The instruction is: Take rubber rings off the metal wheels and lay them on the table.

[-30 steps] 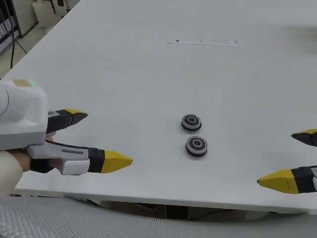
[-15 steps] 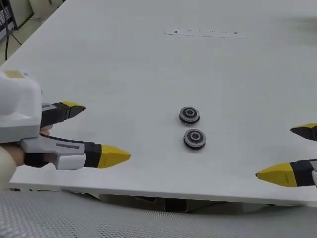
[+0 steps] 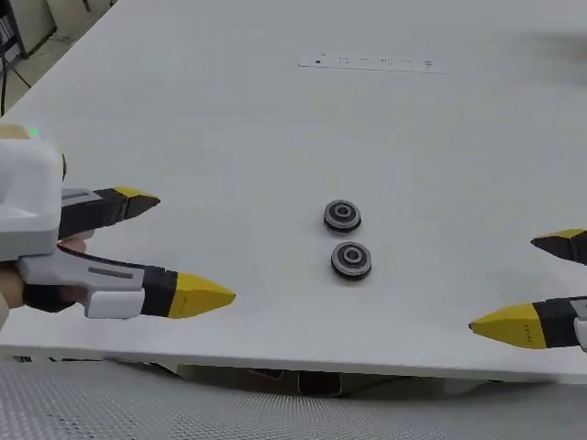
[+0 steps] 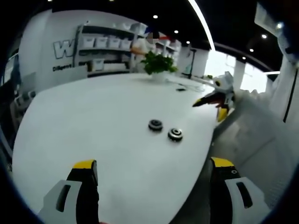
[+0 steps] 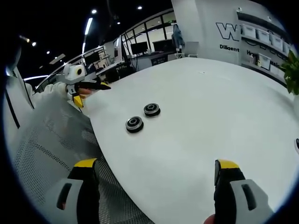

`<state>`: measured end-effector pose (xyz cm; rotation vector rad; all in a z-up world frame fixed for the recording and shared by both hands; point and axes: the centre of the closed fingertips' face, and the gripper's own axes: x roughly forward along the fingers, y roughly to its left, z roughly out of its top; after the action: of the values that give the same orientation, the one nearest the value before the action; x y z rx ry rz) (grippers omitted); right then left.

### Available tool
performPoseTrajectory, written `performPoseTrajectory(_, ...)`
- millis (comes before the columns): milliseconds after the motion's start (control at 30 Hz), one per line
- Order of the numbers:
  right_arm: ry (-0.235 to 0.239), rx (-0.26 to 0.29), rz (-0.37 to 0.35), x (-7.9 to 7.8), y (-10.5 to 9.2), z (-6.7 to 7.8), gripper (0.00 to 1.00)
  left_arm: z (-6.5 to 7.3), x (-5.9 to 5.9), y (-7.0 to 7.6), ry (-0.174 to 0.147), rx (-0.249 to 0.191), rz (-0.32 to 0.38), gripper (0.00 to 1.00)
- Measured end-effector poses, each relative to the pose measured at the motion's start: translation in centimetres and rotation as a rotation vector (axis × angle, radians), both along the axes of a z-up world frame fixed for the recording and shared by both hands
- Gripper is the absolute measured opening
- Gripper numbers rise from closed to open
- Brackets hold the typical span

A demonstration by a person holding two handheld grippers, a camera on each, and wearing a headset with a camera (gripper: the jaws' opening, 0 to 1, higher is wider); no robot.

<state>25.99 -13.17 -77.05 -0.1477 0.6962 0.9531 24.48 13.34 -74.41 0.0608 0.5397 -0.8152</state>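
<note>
Head view: on the smooth white worktop [image 3: 229, 119] the far wheel [image 3: 342, 216] and the near wheel [image 3: 351, 259], small metal discs ringed in dark rubber, lie just beside each other. They sit between the left tongs [image 3: 188, 247] and the right tongs [image 3: 506, 282], both spread wide and empty. The left gripper view adds a leafy plant [image 4: 158, 63] beyond.

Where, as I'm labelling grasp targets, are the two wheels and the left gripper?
nearer wheel [image 3: 351, 259]: head view, centre hub.
farther wheel [image 3: 342, 216]: head view, centre hub.
left gripper [image 3: 194, 247]: head view, midway between its yellow fingertips.
</note>
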Motion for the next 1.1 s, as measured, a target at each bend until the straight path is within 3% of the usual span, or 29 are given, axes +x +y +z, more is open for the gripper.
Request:
performPoseTrajectory(100,-0.001,0.003,0.003,0.1,-0.1,0.1,1.0,0.4,0.1,-0.3,-0.003,0.003,-0.015,1.0)
performPoseTrajectory(233,-0.007,0.01,0.004,0.3,-0.1,0.3,1.0,1.3,-0.4,-1.5,0.007,-0.033,-0.083,1.0)
performPoseTrajectory(433,-0.013,0.012,0.011,0.7,-0.3,0.7,1.0,1.8,0.1,-2.2,-0.011,0.039,-0.133,1.0)
performPoseTrajectory(800,-0.042,0.015,0.026,2.2,-0.8,2.3,0.99,3.9,0.5,-3.9,-0.044,0.064,-0.2,1.0)
performPoseTrajectory(1100,-0.089,0.037,0.056,3.6,0.8,4.8,0.99,6.3,1.3,-4.8,-0.095,0.059,-0.229,1.0)
